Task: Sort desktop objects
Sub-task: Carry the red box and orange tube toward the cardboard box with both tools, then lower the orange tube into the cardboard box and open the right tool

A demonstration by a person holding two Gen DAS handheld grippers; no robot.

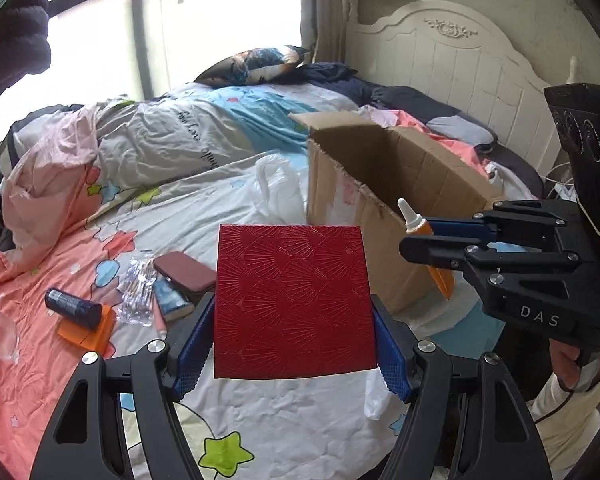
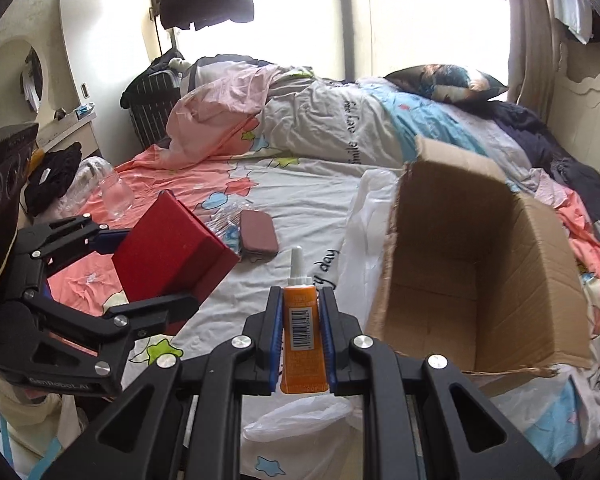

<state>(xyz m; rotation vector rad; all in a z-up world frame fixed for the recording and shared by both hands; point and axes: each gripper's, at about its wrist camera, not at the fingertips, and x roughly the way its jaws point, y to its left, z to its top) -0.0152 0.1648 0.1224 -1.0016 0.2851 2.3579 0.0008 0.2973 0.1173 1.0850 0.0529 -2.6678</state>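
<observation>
My left gripper (image 1: 294, 330) is shut on a red textured box (image 1: 292, 300), held flat above the bed; in the right wrist view the same red box (image 2: 172, 252) sits tilted in the left gripper (image 2: 156, 268). My right gripper (image 2: 300, 304) is shut on an orange tube (image 2: 302, 336) with a white nozzle pointing up. The left wrist view shows that tube (image 1: 424, 240) in the right gripper (image 1: 414, 236) just in front of the open cardboard box (image 1: 380, 184). The cardboard box (image 2: 480, 264) stands empty to the right of the tube.
On the bedsheet lie a maroon case (image 1: 184, 272), a dark cylinder (image 1: 74, 308) on an orange pad (image 1: 90, 332), a crinkled clear packet (image 1: 136, 292) and a clear plastic bottle (image 2: 116, 196). White plastic bags (image 2: 364, 216) lie beside the box. A bunched duvet (image 1: 160, 140) lies behind.
</observation>
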